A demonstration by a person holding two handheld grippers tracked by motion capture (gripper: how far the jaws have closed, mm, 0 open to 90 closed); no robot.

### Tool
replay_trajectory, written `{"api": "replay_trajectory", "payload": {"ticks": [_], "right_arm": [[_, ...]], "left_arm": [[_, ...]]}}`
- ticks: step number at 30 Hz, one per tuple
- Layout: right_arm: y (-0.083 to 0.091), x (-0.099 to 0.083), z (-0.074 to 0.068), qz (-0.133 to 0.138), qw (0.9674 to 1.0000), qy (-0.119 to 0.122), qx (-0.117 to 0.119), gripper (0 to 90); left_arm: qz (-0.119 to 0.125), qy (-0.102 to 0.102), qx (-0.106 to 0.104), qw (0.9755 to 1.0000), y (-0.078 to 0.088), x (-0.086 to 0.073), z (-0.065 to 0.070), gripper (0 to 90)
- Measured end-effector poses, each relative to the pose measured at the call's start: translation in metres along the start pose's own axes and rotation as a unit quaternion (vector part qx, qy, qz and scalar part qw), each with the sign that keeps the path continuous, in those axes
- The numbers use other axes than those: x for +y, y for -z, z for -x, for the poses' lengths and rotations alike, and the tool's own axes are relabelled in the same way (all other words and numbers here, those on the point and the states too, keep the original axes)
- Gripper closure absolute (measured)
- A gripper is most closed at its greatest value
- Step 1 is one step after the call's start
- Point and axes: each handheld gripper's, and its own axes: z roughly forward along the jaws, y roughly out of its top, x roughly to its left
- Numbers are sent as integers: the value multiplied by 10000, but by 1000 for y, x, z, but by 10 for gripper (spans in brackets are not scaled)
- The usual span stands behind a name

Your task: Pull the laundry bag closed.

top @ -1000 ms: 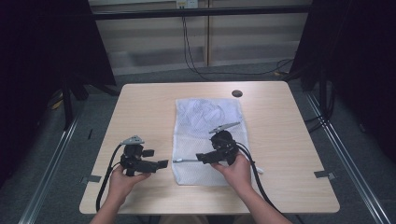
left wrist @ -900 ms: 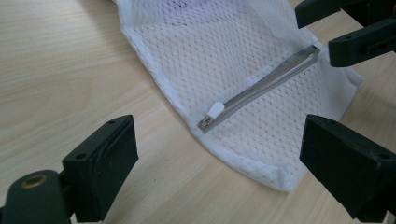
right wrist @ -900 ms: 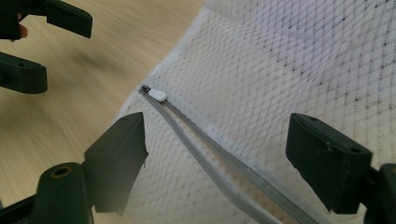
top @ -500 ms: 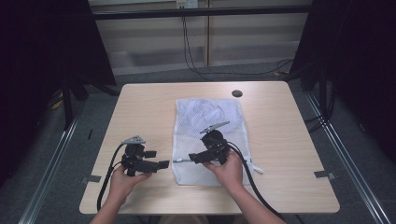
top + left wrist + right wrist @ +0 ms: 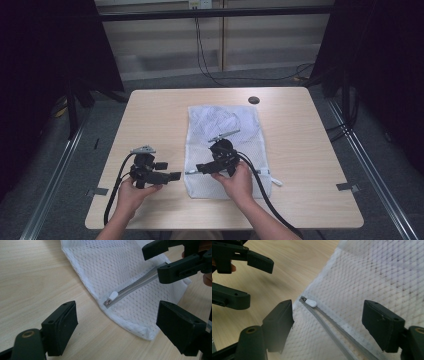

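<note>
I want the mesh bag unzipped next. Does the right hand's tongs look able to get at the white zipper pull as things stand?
Probably yes. The right tongs stand open over the mesh bag, and the white zipper pull lies bare just ahead of them with nothing on it. The left tongs wait off to the side over the table.

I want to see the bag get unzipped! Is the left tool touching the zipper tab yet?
Apart. In the left gripper view, the left tool stands open over bare table, and the white zipper tab lies on the mesh bag beyond its jaws, with a clear gap.
</note>
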Motion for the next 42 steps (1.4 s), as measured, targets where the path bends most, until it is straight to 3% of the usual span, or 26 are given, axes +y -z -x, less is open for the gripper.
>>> {"api": "replay_trajectory", "payload": {"ticks": [2,9,13,20,35,42], "right_arm": [[-3,0,-1,-7,10000,72,-32,265],[-6,1,-1,-29,9998,-143,100,337],[-10,2,-2,-16,9991,-255,331,430],[-19,2,-5,-157,9977,-390,530,511],[-35,4,-5,-280,9953,-600,702,616],[-44,4,-6,-417,9948,-675,634,620]], "left_arm": [[-38,-25,-16,10000,-1,0,0,172],[-50,34,-26,10000,-1,0,0,171],[-63,32,-8,10000,-1,0,-1,173],[-73,50,-28,10000,-1,0,0,174],[-131,0,-42,9999,-1,0,-1,177],[-132,32,-7,9999,-1,0,-1,174]]}}
